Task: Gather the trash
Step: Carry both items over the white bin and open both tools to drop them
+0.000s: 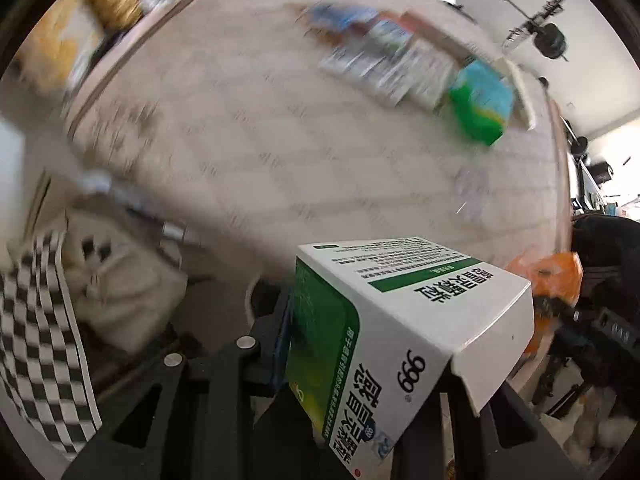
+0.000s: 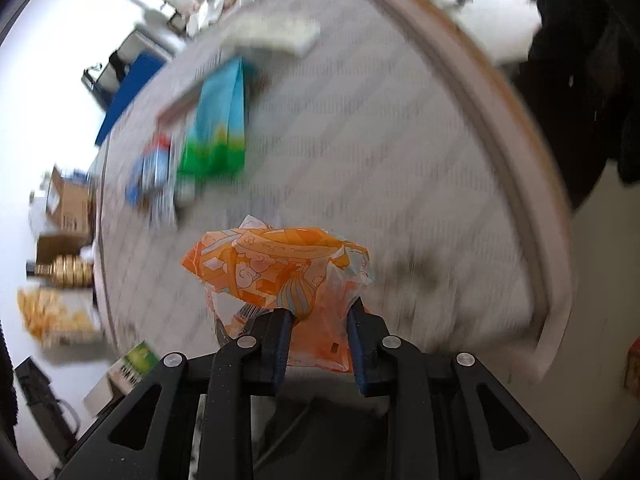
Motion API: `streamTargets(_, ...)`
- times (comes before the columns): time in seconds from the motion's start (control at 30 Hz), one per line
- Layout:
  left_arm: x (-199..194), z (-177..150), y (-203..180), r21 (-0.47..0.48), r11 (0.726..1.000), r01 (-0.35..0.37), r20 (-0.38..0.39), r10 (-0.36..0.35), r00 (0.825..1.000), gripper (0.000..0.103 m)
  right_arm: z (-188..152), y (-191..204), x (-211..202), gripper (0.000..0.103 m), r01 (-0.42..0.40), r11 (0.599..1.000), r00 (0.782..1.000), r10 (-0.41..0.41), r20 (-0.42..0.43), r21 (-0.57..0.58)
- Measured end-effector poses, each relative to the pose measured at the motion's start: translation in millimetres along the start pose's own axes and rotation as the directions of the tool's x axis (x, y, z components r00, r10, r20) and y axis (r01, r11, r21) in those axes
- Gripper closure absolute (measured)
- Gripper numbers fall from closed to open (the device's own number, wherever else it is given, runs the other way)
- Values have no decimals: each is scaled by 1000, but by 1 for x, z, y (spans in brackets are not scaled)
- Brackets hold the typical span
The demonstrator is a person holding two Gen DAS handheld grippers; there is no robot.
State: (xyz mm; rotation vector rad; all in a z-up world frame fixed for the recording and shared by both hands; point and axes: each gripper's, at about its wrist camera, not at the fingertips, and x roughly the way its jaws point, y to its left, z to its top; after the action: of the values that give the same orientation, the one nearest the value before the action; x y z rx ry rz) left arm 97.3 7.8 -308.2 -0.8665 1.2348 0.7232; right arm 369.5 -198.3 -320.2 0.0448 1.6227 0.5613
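The left tongs [image 1: 360,360] are clamped on a white and green cardboard medicine box [image 1: 404,320] printed with "999". The box sits tilted between the fingers, with one end flap hanging open on the right side. Only the left finger [image 1: 240,364] shows clearly; the other is hidden behind the box.

The right tongs [image 2: 320,332] are closed narrow on a crumpled orange and clear plastic wrapper [image 2: 280,268] with cartoon drawings. Its blue-padded fingers [image 2: 280,340] pinch the near end, and the rest of the wrapper bulges out ahead of them.

Beyond both tongs lies the round table [image 2: 400,140] under a pale patterned cloth, with a light wooden rim. On its far side is a blurred cluster of more packaging: a blue and green carton [image 2: 218,128] lying flat, a flat white box [image 2: 276,34] just beyond it, and some small blue and white packets [image 2: 152,176] beside it on the left.

In the left wrist view, a black and white checkered sheet [image 1: 40,340] hangs at the near left, next to a cream fabric bundle [image 1: 120,280]. Off the table's edge in the right wrist view stand brown cardboard boxes [image 2: 66,200] on the floor.
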Motion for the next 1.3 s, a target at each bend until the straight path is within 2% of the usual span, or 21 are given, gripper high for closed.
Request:
streamTargets(0.13, 31, -49, 45, -85, 996, -6, -66, 0, 998, 77, -76, 2, 41, 76, 15, 997, 989, -25, -145, -71)
streamTargets(0.2, 64, -72, 70, -132, 991, -20, -122, 4, 993, 77, -107, 2, 73, 76, 38, 992, 975, -63, -211, -117)
streamTargets(0.3, 108, -95, 95, -188, 982, -37, -177, 3, 984, 77, -144, -4, 133, 76, 69, 983, 949, -117, -291, -170)
streamTargets(0.4, 165, -111, 119, -235, 971, -55, -218, 2, 976, 77, -165, -16, 194, 76, 96, 973, 934, -161, -318, -209)
streamTargets(0.5, 230, -117, 138, -284, 956, -70, -247, -3, 969, 76, -171, -30, 252, 76, 123, 967, 935, -188, -301, -224)
streamTargets(0.63, 310, -114, 150, -314, 948, -61, -268, -27, 963, 76, -166, -66, 333, 76, 160, 974, 939, -201, -278, -163)
streamTargets(0.77, 387, -108, 154, -300, 953, -45, -288, -46, 957, 76, -157, -91, 404, 76, 171, 975, 949, -201, -241, -140)
streamTargets(0.87, 435, -103, 154, -277, 960, -41, -322, -53, 945, 75, -148, -107, 451, 74, 164, 979, 949, -191, -251, -125)
streamTargets(0.9, 445, -103, 154, -274, 961, -38, -332, -57, 942, 73, -146, -106, 469, 71, 166, 977, 948, -195, -252, -131)
streamTargets(0.97, 455, -102, 155, -271, 962, -24, -328, -69, 942, 55, -143, -112, 491, 67, 170, 974, 943, -205, -262, -148)
streamTargets(1.0, 458, -101, 155, -272, 962, -15, -320, -76, 944, 34, -140, -115, 500, 58, 173, 972, 939, -211, -270, -156)
streamTargets(1.03, 458, -100, 155, -273, 962, -8, -312, -80, 947, 16, -139, -117, 504, 54, 171, 972, 937, -212, -278, -163)
streamTargets(1.07, 457, -99, 155, -272, 962, -5, -306, -81, 949, 10, -138, -119, 507, 50, 170, 971, 937, -212, -279, -169)
streamTargets(1.13, 451, -100, 157, -276, 961, -8, -306, -80, 949, 9, -136, -121, 509, 41, 156, 970, 938, -204, -280, -185)
streamTargets(1.2, 445, -102, 155, -273, 962, -23, -306, -65, 950, 9, -136, -120, 508, 22, 152, 961, 938, -213, -272, -229)
streamTargets(1.23, 441, -104, 155, -265, 964, -37, -303, -47, 952, 9, -136, -115, 505, 18, 154, 953, 940, -223, -260, -261)
streamTargets(1.3, 430, -111, 156, -238, 970, -57, -287, -14, 958, 7, -142, -100, 499, 4, 186, 916, 935, -276, -223, -355)
